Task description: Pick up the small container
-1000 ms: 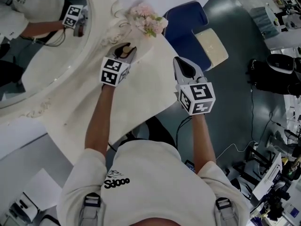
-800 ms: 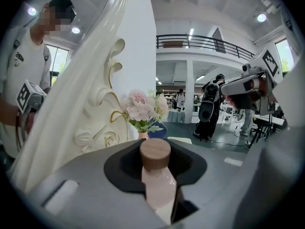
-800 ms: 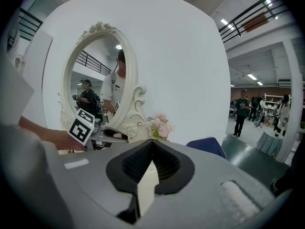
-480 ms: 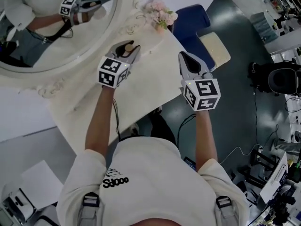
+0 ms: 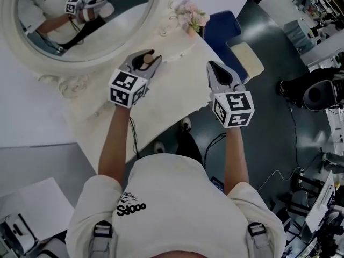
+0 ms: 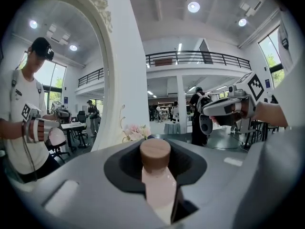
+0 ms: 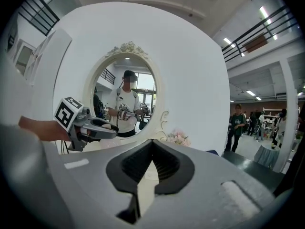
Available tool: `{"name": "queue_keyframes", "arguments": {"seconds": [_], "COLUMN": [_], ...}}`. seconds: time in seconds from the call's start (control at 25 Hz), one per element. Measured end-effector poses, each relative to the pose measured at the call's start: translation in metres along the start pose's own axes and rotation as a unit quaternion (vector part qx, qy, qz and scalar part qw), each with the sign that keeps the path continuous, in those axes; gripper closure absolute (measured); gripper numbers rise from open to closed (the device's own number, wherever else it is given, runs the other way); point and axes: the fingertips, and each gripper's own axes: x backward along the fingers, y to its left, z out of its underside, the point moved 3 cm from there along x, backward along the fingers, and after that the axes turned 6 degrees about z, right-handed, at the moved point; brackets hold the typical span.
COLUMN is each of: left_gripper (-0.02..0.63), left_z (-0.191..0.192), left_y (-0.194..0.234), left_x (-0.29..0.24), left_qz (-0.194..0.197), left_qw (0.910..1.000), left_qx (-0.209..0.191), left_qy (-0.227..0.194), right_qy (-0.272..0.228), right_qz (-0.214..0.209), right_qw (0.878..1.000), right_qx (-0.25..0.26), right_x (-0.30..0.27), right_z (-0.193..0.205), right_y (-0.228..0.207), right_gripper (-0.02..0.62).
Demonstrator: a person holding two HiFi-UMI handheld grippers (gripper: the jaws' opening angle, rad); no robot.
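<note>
The small container (image 5: 145, 58) is a pale pink bottle with a round wooden cap (image 6: 155, 153). It sits between the jaws of my left gripper (image 5: 149, 59), which is shut on it and holds it above the cream vanity table (image 5: 161, 104). In the left gripper view the bottle (image 6: 159, 187) stands upright in the dark jaw recess. My right gripper (image 5: 211, 65) hovers off the table's right edge, jaws together with nothing in them. In the right gripper view its tips (image 7: 152, 142) meet, and the left gripper (image 7: 88, 125) shows at the left.
An oval mirror in an ornate white frame (image 5: 80, 23) stands behind the table and reflects the person. A pink flower bunch (image 5: 193, 16) sits at the table's far corner. A blue chair (image 5: 221, 28) with a cream cushion (image 5: 246, 59) stands to the right. Lab equipment lines the right side.
The head view has swung, so the mirror and table now sit further right in the picture. Both grippers keep nearly the same pose, and the left one still holds the bottle.
</note>
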Motion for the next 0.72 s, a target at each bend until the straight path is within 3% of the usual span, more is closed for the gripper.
{"name": "queue_keyframes", "arguments": {"seconds": [0.72], "left_gripper": [0.476], "left_z": [-0.040], "left_y": [-0.042], "left_x": [0.100], "left_qz": [-0.003], "left_qw": [0.9981], "left_qx": [-0.029], "left_qy": [-0.055], "right_qy": [-0.035], "right_qz": [-0.001], "right_qw": [0.999], "right_qx": [0.033], "right_x": [0.046], "right_z": [-0.032], "right_y": [0.052], "right_gripper": [0.594]}}
